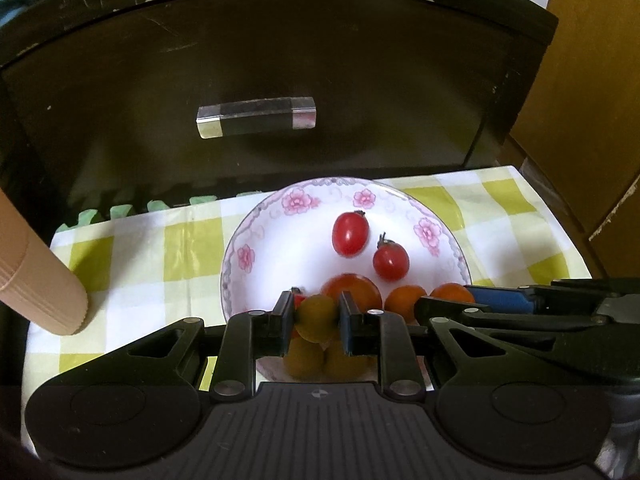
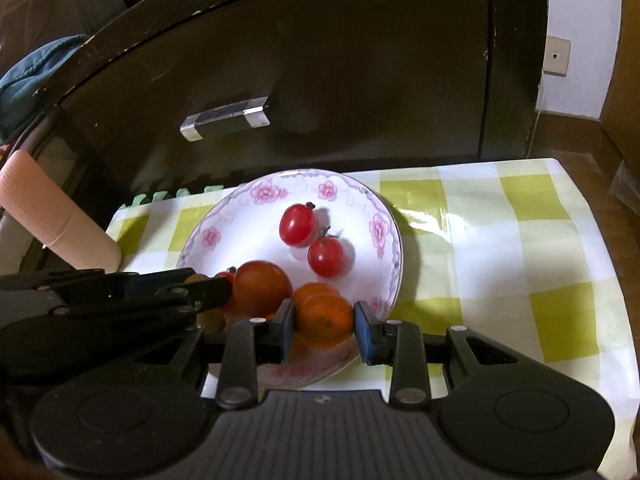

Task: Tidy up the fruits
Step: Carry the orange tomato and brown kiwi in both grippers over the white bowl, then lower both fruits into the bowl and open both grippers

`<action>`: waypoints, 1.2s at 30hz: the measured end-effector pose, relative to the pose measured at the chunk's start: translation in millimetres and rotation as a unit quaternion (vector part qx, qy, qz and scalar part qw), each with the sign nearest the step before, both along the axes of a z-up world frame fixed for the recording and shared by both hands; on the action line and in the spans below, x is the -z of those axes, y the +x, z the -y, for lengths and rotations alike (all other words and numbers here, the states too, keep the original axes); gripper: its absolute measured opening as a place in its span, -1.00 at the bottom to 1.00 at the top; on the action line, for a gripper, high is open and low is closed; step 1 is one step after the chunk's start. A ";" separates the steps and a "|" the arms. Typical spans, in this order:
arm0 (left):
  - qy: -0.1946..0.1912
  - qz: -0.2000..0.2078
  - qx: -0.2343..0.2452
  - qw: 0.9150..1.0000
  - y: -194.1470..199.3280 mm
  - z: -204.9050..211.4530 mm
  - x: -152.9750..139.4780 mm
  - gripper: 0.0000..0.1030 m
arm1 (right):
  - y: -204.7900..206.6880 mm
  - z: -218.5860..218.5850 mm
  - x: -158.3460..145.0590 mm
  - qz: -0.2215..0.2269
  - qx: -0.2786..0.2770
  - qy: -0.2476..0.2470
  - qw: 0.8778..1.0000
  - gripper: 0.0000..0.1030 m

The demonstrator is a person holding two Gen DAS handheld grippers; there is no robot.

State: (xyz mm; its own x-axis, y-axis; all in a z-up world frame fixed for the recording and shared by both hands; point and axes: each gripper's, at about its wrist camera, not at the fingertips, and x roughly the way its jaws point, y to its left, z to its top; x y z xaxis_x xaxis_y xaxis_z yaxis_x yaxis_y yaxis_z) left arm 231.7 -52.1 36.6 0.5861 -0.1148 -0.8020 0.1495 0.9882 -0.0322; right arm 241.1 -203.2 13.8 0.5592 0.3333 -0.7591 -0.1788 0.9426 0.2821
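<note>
Desk cloth (image 1: 132,264) spreads ahead of both grippers, the flowered plate (image 1: 256,224) on it gathering fruit. My left hand-held gripper (image 1: 314,318) pinches a yellow-green tomato (image 1: 316,316) over the plate's near rim; my right hand-held gripper (image 2: 324,320) clamps an orange tomato (image 2: 325,316), likely for sorting by colour.

Dark cabinet (image 1: 360,80) with clear handle (image 1: 256,117), green-checked cloth (image 2: 500,240), beige ribbed cylinder (image 1: 36,272), blue fabric (image 2: 36,76)

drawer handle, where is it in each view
Left wrist: drawer handle sits upper centre, lying about level, above the plate.
Right wrist: drawer handle sits upper left of centre, tilted up to the right.
Shared landmark: the flowered plate just below it.
</note>
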 end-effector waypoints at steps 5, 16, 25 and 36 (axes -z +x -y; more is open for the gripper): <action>-0.005 0.006 -0.003 1.000 7.0 -2.1 2.8 -0.44 | 6.8 -0.2 2.4 0.011 0.007 0.005 1.000 -0.40; -0.021 0.012 -0.014 1.000 18.4 -9.3 7.3 -0.44 | 21.5 -3.1 3.4 0.028 0.015 0.011 0.999 -0.39; -0.018 0.016 -0.015 1.000 24.8 -12.5 10.8 -0.43 | 33.4 -7.3 5.7 0.027 0.022 0.012 0.999 -0.38; -0.030 0.015 -0.022 0.999 27.7 -19.1 13.4 -0.38 | 36.5 -11.5 6.5 0.030 0.022 0.003 0.999 -0.38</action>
